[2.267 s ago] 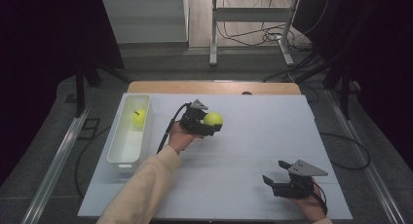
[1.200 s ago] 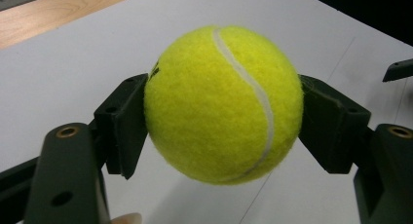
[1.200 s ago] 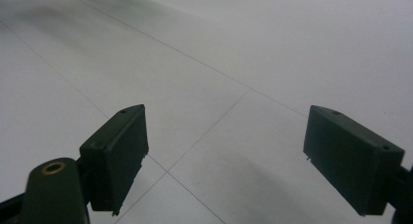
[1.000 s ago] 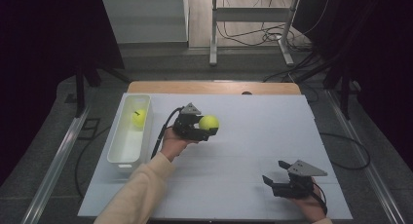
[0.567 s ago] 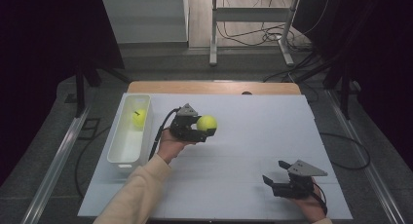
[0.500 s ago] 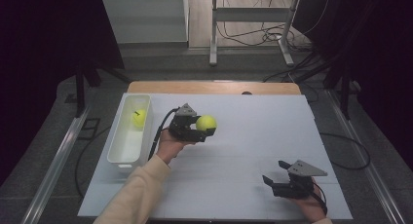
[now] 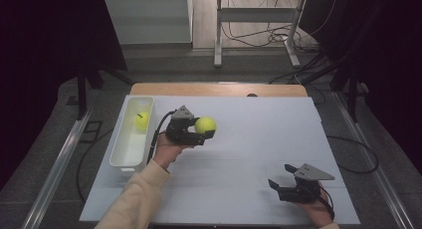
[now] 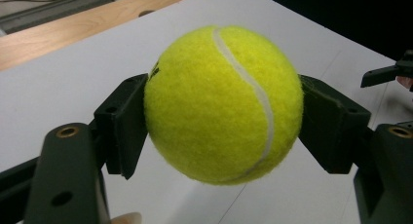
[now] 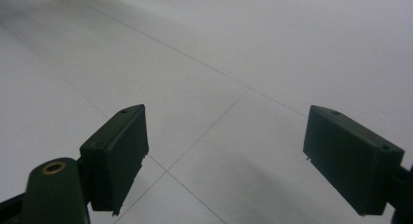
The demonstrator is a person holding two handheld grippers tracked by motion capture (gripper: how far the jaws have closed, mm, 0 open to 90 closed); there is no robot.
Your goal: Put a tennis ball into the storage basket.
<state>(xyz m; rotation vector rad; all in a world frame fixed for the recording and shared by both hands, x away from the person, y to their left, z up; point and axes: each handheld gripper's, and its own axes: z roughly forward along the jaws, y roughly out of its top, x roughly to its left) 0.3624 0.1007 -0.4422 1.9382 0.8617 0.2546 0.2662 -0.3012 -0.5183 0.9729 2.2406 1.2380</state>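
My left gripper [image 7: 205, 130] is shut on a yellow tennis ball [image 7: 205, 125], held above the white table just right of the white bin [image 7: 122, 154]. In the left gripper view both black pads press the sides of the tennis ball [image 8: 223, 104]. A second tennis ball [image 7: 142, 120] lies in the far end of the bin. My right gripper [image 7: 276, 185] rests low at the front right of the table, jaws wide apart. The right gripper [image 9: 226, 156] has only bare table between its pads in its own view.
The white table [image 7: 259, 139] has a wooden strip [image 7: 219, 89] along its far edge. Beyond it stand a metal frame's legs [image 7: 256, 30] and loose cables on the floor. Grey rails run along both sides of the table.
The left hand has carried the ball a little to the left, toward the bin, and slightly up. The right gripper has stayed where it was.
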